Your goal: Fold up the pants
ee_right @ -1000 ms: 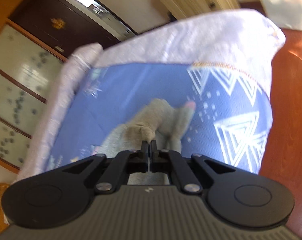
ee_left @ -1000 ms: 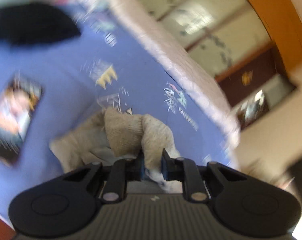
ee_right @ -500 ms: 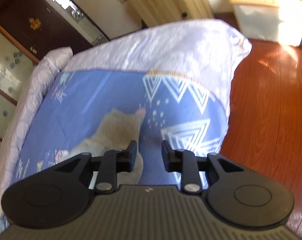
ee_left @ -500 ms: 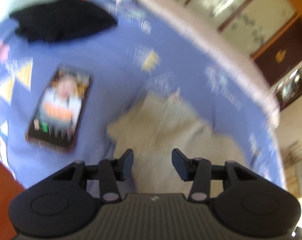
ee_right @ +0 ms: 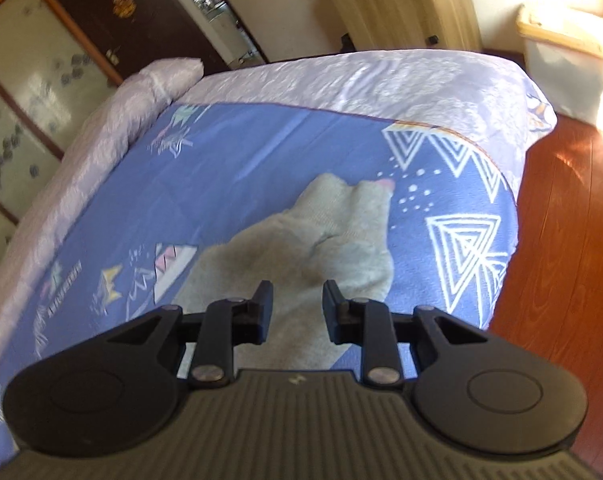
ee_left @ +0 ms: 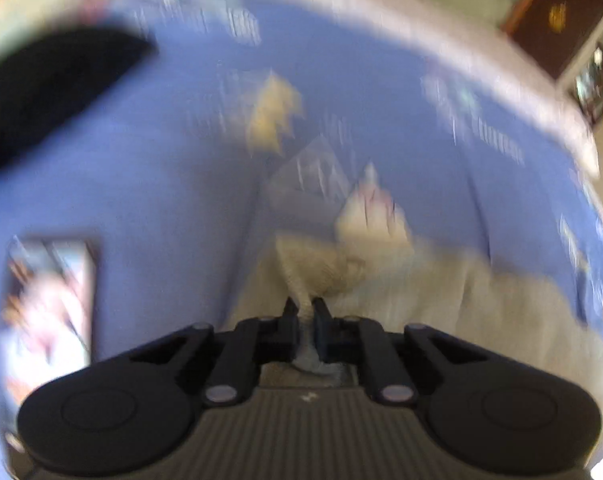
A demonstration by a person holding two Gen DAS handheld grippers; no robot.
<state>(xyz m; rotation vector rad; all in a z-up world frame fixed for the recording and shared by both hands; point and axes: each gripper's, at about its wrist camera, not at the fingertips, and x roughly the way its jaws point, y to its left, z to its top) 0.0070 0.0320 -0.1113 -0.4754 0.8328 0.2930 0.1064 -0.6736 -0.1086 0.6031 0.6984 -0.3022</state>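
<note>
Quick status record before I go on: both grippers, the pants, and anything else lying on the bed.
left gripper: jaws nearly closed, pinching a bunched bit of the pants
right gripper: jaws apart, holding nothing, above the pants
pants: beige, crumpled on the blue bedspread, not folded flat
black garment: on the bedspread, apart from the pants
magazine or book: flat on the bedspread, left of the pants; too blurred to identify
left view: motion-blurred, details uncertain
</note>
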